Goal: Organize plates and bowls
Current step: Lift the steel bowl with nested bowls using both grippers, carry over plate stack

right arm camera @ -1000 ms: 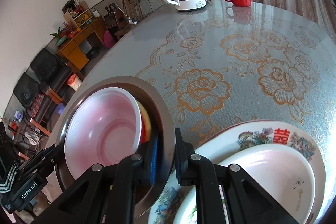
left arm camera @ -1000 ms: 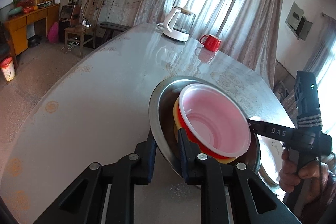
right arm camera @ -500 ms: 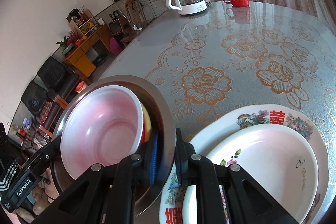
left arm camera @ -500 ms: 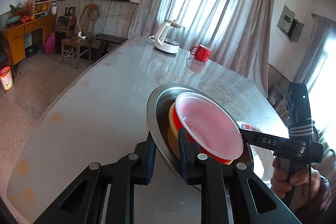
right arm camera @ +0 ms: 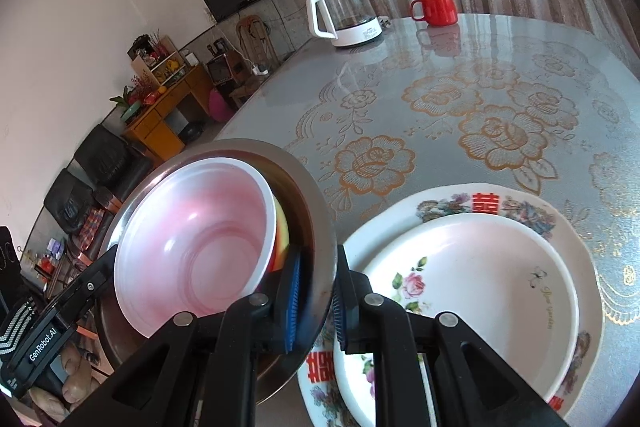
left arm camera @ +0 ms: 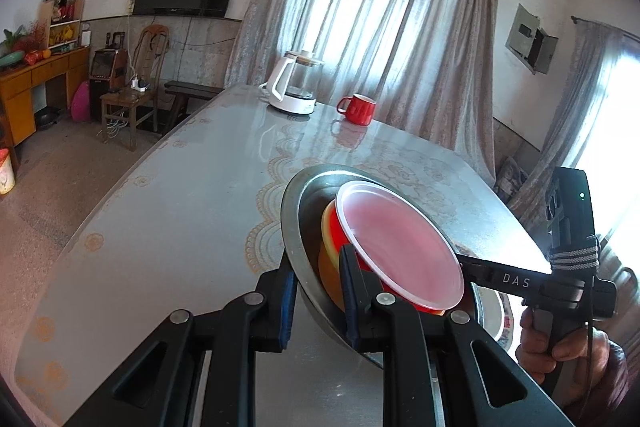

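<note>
Both grippers clamp the rim of the steel basin (left arm camera: 294, 227), which is lifted and tilted above the bench (left arm camera: 200, 187): the left gripper (left arm camera: 318, 291) on one side, the right gripper (right arm camera: 316, 291) opposite, fingers narrow on the metal. Nested inside sit a white-lined red bowl (right arm camera: 192, 247) and a yellow bowl (left arm camera: 326, 227). Only the right wrist view fully shows the floral plate (right arm camera: 576, 239) with a white plate (right arm camera: 480, 287) stacked on it, beside the basin. A kettle (right arm camera: 344, 13) and red mug (right arm camera: 438, 7) stand far off.
</note>
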